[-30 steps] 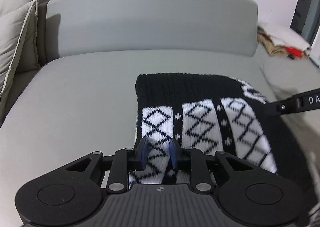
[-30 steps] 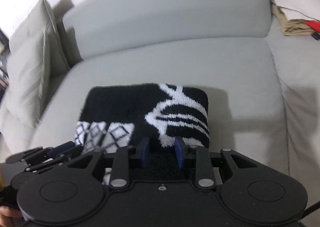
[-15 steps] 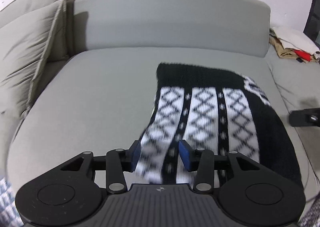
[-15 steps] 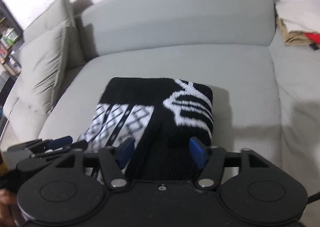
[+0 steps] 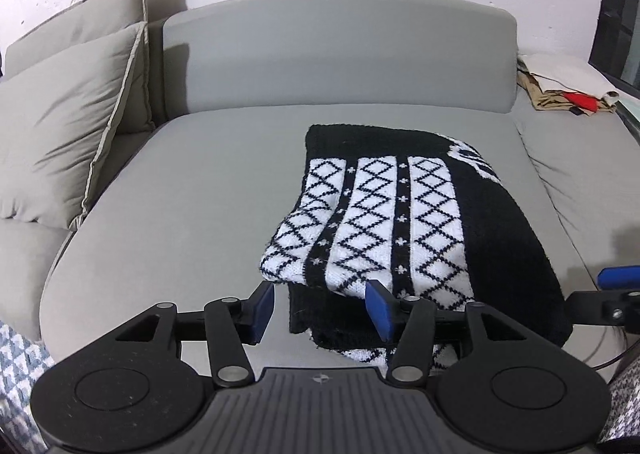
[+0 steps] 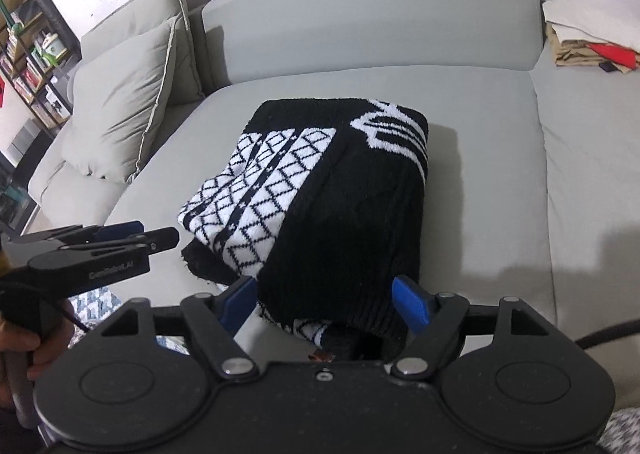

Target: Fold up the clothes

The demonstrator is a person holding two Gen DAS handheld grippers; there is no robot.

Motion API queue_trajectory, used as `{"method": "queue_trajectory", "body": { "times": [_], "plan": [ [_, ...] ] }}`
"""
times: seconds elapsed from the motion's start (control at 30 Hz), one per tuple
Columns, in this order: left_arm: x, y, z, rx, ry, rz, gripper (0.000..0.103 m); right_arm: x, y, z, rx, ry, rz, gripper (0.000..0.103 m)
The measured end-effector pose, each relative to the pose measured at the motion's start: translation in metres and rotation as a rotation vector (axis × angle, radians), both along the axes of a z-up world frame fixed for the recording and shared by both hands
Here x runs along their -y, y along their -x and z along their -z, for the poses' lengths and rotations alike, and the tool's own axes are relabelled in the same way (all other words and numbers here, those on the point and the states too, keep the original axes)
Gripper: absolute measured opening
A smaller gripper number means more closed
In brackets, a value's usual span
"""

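Note:
A black-and-white knitted sweater [image 5: 400, 222] lies folded into a thick rectangle on the grey sofa seat [image 5: 208, 190]. A white diamond-patterned sleeve lies along its left side. My left gripper [image 5: 320, 308] is open just in front of the sweater's near left edge, holding nothing. In the right wrist view the same sweater [image 6: 320, 194] fills the centre. My right gripper [image 6: 326, 304] is open at its near edge, with the fabric's edge between the spread blue pads but not clamped. The left gripper [image 6: 132, 238] shows there at the left, held by a hand.
Two grey cushions [image 5: 68, 122] lean at the left end of the sofa. A small pile of folded cloth [image 6: 588, 38] sits at the far right by the backrest [image 5: 340, 54]. A shelf with items [image 6: 28, 50] stands beyond the sofa's left end.
Both grippers were shut on the sweater's near edge; they have opened, let go and drawn back toward me. The sweater now lies settled on the seat.

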State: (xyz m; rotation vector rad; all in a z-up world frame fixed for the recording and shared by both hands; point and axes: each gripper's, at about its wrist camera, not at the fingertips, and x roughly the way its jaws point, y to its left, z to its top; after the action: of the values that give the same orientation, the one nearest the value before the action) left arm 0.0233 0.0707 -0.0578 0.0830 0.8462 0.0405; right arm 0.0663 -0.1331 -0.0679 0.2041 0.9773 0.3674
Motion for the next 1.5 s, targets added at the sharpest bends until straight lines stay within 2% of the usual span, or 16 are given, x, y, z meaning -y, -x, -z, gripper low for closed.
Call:
{"method": "queue_trajectory", "body": {
  "times": [0.03,0.1,0.13,0.17,0.27,0.4,0.53,0.63,0.7,0.77,0.83,0.97,1.07,1.2,1.3,1.5],
  "plan": [
    [0.001,0.0,0.001,0.005,-0.004,0.004,0.052,0.001,0.002,0.002,0.004,-0.002,0.004,0.064],
    [0.001,-0.002,0.005,0.018,0.0,0.02,0.052,0.002,0.004,0.005,0.011,-0.004,0.01,0.039],
    [0.002,-0.003,0.007,0.036,0.003,0.042,0.052,0.002,0.005,0.007,0.007,-0.003,0.015,0.036],
    [0.002,-0.004,0.01,0.054,0.006,0.066,0.052,0.002,0.004,0.01,0.0,-0.005,0.017,0.034],
    [-0.006,-0.024,0.032,0.001,0.036,0.07,0.046,0.001,-0.003,0.023,-0.025,-0.012,0.025,0.034],
    [-0.016,-0.051,0.061,-0.074,0.076,0.073,0.05,-0.007,-0.024,0.051,-0.074,0.044,0.054,0.03],
    [-0.022,-0.051,0.057,-0.072,0.1,0.085,0.052,-0.009,-0.032,0.071,-0.112,0.037,0.074,0.03],
    [-0.044,-0.031,0.047,-0.006,0.239,0.08,0.054,-0.003,-0.025,0.056,-0.101,0.014,0.069,0.037],
    [-0.063,-0.017,0.043,0.035,0.355,0.067,0.064,0.009,-0.016,0.042,-0.077,-0.031,0.072,0.065],
    [-0.085,-0.008,0.045,0.054,0.473,0.031,0.068,0.024,-0.005,0.027,-0.036,-0.069,0.077,0.075],
    [-0.104,-0.003,0.05,0.054,0.563,-0.021,0.07,0.041,0.002,0.017,-0.021,-0.137,0.101,0.08],
    [-0.126,-0.001,0.061,0.009,0.684,-0.073,0.075,0.071,0.009,0.012,-0.06,-0.359,0.191,0.089],
    [-0.127,0.0,0.065,-0.011,0.732,-0.075,0.087,0.077,0.009,0.013,-0.058,-0.412,0.21,0.098],
    [-0.12,-0.01,0.068,-0.054,0.732,-0.077,0.088,0.073,0.0,0.03,-0.089,-0.394,0.244,0.101],
    [-0.111,-0.022,0.077,-0.091,0.771,-0.067,0.088,0.073,-0.004,0.046,-0.129,-0.448,0.28,0.101],
    [-0.12,-0.045,0.102,-0.146,0.921,-0.173,0.087,0.085,-0.011,0.064,-0.144,-0.514,0.317,0.101]
  ]
}}
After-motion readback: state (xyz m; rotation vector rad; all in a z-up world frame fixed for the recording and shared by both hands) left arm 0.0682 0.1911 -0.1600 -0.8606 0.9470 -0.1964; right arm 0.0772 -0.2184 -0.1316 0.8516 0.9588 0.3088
